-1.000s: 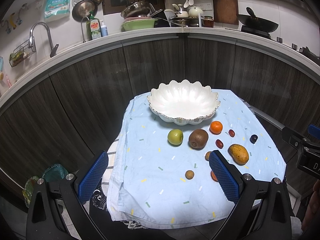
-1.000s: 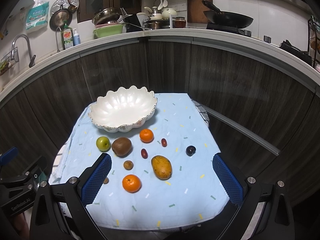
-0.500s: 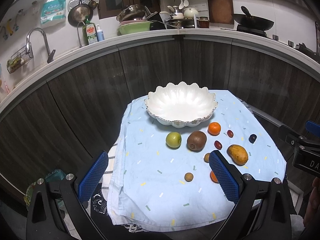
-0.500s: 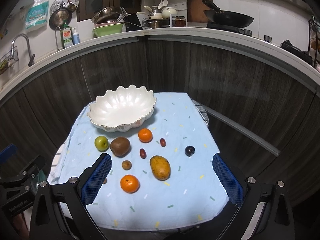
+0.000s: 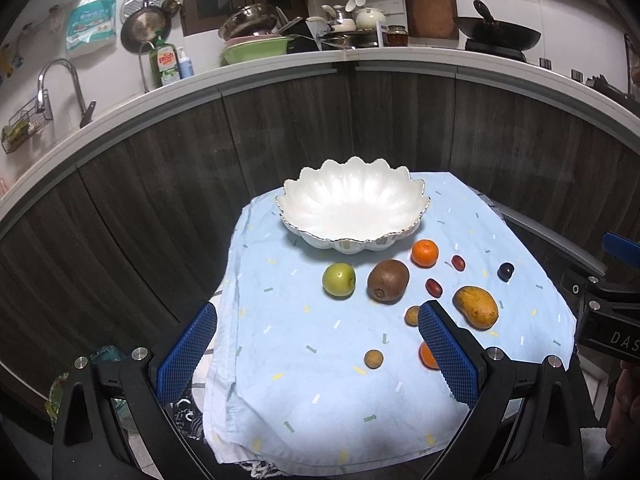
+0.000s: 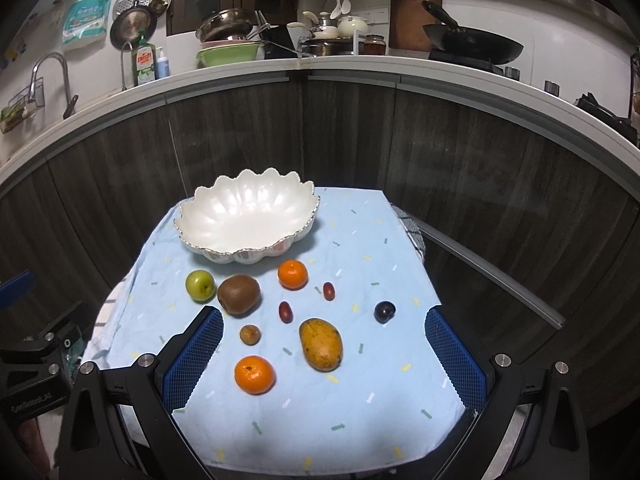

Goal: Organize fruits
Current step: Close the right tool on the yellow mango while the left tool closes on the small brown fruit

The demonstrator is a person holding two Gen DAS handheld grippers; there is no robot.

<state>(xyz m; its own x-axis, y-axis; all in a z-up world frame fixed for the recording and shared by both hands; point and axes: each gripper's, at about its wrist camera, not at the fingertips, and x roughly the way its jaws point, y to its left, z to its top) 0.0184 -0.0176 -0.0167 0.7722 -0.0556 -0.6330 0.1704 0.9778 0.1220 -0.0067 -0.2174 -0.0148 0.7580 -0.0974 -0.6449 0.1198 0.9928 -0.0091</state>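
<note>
You held both the left hand-held gripper (image 5: 316,354) and the right hand-held gripper (image 6: 324,354) wide apart and empty, since every fruit lay in front of the empty white scalloped ceramic bowl (image 6: 208,236).

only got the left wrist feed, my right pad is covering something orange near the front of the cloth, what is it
Observer: A whole mandarin, lying on the cloth and touching no other fruit.
Operator: and the little brown thing half behind the same pad
Observer: A small round brown fruit, set apart from the kiwi behind it.
Operator: right gripper open or holding something
Observer: The right gripper is open and empty; in its own view the mango lies between its pads.
</note>
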